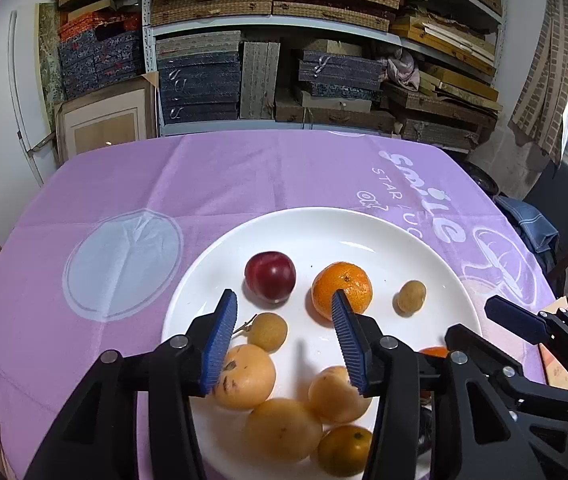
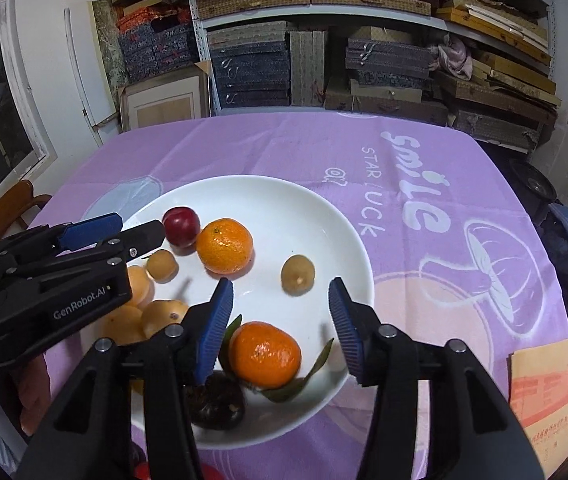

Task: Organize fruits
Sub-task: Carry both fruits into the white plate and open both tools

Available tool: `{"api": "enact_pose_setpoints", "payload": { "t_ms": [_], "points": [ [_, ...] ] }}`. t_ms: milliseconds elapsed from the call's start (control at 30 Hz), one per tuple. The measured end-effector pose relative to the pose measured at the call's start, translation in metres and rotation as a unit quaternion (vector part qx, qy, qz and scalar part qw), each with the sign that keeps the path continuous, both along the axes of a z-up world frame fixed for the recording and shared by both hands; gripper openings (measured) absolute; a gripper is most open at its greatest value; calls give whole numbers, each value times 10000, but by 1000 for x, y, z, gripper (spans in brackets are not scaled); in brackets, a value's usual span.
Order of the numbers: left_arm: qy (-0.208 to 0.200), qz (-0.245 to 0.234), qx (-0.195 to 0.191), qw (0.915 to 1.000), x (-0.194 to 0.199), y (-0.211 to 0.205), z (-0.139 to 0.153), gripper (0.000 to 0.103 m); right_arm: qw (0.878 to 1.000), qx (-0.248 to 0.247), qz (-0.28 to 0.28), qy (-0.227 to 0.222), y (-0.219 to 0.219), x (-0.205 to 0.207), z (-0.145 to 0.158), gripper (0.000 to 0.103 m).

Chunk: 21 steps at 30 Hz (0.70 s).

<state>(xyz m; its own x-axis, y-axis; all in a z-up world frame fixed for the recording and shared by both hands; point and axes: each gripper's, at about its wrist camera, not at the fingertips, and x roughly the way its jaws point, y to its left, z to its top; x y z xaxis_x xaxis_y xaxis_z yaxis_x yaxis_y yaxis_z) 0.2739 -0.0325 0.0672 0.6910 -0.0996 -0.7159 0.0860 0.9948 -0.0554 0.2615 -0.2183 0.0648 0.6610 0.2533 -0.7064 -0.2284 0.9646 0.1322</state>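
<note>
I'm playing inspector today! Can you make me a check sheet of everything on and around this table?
Surface: table under a purple tablecloth with white print.
Job's things: white plate holding a red plum, two mandarins, one with leaves, small brown longans, pale orange loquats, a small greenish mandarin and a dark fruit.
Clutter: orange-printed envelope at the table's edge.
Grippers: left gripper and right gripper both above the plate, jaws open, holding nothing.
Cables: nothing seen.
Surroundings: shelves stacked with boxes, a framed picture, chairs.
</note>
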Motion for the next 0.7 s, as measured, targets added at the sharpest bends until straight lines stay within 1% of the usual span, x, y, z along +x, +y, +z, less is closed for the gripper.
{"api": "enact_pose_setpoints", "payload": {
  "t_ms": [33,67,100,167,233,333,367,467,500,533,633,700],
  "points": [
    [-43,26,-42,10000,-9,6,5,57,10000,42,4,-70,-4,-10,5,53],
    [-91,58,-46,9999,-18,11,8,61,9999,90,-9,-145,-7,-21,10,63],
    [-154,80,-50,9998,-29,16,12,63,9996,140,-35,-244,-11,-34,15,74],
    [-274,96,71,9996,-57,24,14,67,9982,209,-170,-532,-23,-64,25,87],
    [-353,108,198,9991,-88,31,12,68,9962,336,-285,-747,-34,-95,30,88],
    [-307,90,282,9991,-130,37,1,69,9933,677,-446,-820,-51,-136,23,90],
    [-271,55,350,9990,-143,37,-4,69,9926,721,-515,-831,-55,-146,19,90],
    [-297,-49,647,9975,-183,28,-20,70,9920,627,-647,-881,-60,-174,7,92],
    [-333,-89,729,9967,-196,24,-24,71,9918,598,-694,-895,-61,-182,3,95],
    [-364,-101,775,9963,-204,21,-28,74,9914,618,-734,-886,-62,-189,-2,95],
    [-476,26,778,9958,-220,20,-38,76,9909,788,-776,-766,-71,-199,-11,95],
    [-371,86,561,9977,-220,25,-43,76,9902,843,-809,-767,-75,-202,-13,95]
  ]
}}
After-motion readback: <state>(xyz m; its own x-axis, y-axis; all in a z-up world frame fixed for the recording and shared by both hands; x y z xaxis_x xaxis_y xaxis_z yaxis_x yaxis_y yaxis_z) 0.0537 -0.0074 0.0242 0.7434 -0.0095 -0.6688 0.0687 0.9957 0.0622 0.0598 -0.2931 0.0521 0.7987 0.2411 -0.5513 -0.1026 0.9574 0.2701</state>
